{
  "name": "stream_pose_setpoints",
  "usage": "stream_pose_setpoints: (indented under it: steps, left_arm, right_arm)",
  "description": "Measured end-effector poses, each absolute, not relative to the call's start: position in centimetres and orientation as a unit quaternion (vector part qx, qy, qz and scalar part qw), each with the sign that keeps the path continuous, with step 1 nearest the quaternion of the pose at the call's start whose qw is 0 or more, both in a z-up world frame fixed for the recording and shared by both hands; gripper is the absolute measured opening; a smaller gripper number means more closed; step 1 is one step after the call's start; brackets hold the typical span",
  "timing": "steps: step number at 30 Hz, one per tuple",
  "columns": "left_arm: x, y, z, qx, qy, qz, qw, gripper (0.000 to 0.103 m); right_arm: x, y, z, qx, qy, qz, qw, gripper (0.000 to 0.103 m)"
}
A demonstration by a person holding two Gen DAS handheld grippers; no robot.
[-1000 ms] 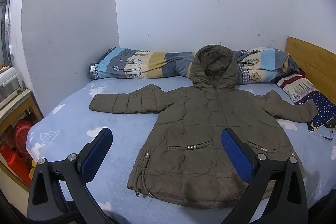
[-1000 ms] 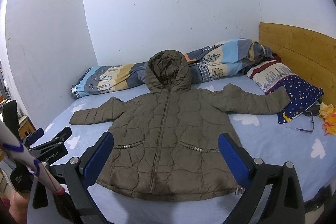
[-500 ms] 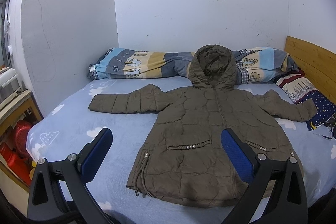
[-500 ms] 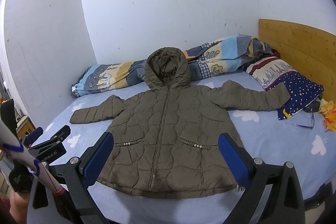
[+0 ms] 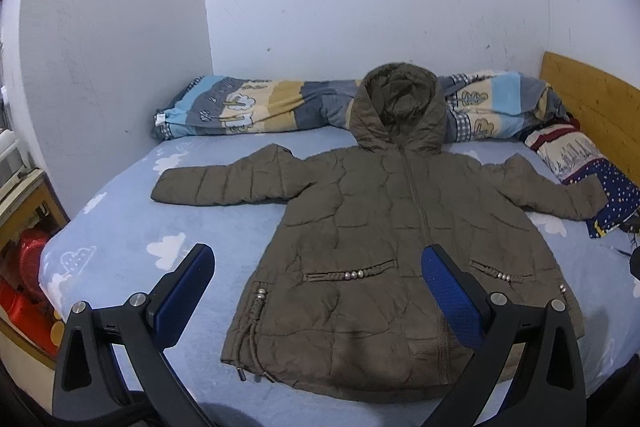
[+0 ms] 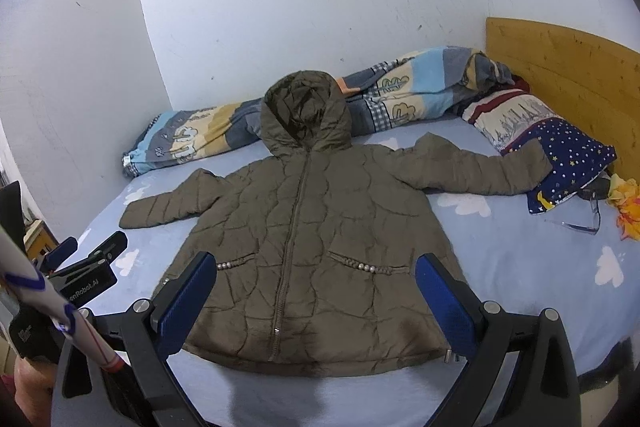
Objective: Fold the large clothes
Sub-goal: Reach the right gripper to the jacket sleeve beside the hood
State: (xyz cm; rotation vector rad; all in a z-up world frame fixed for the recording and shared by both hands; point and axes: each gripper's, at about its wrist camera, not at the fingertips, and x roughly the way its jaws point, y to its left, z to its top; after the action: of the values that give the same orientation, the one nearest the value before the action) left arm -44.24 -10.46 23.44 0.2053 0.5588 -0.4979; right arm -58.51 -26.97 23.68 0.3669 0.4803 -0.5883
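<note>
An olive-brown quilted hooded jacket [image 5: 384, 251] [image 6: 304, 247] lies flat and zipped on the light-blue bed sheet [image 5: 120, 235] [image 6: 520, 267], both sleeves spread out sideways and the hood resting against the rolled quilt. My left gripper [image 5: 316, 259] hovers open above the jacket's lower left hem, blue pads wide apart, nothing between them. My right gripper [image 6: 312, 267] is open too, above the hem near the zipper's end. In the right wrist view the left gripper's body [image 6: 86, 267] shows at the left edge, held by a sleeved arm.
A striped rolled quilt [image 5: 260, 107] [image 6: 400, 91] runs along the white back wall. Pillows [image 6: 560, 143] [image 5: 576, 155] and a wooden headboard [image 6: 568, 63] are at the right, with glasses [image 6: 580, 219] on the sheet. A wooden stand with red items [image 5: 24, 259] sits beside the bed on the left.
Both cameras have drifted slightly closer and lower toward the jacket's hem. The jacket has not moved and both grippers have stayed open.
</note>
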Motion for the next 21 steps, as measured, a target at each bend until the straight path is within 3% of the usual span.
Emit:
stream_pose_setpoints:
  steps: [15, 21]
  left_arm:
    - [-39.8, -14.5, 20.7, 0.114, 0.299, -0.265, 0.91, 0.103]
    - [-30.7, -18.5, 20.1, 0.079, 0.311, -0.267, 0.909, 0.103]
  right_arm:
    - [-55.4, -30.9, 19.6, 0.207, 0.277, -0.294, 0.891, 0.102]
    - [-53.7, -35.3, 17.3, 0.248, 0.294, -0.293, 0.875, 0.102]
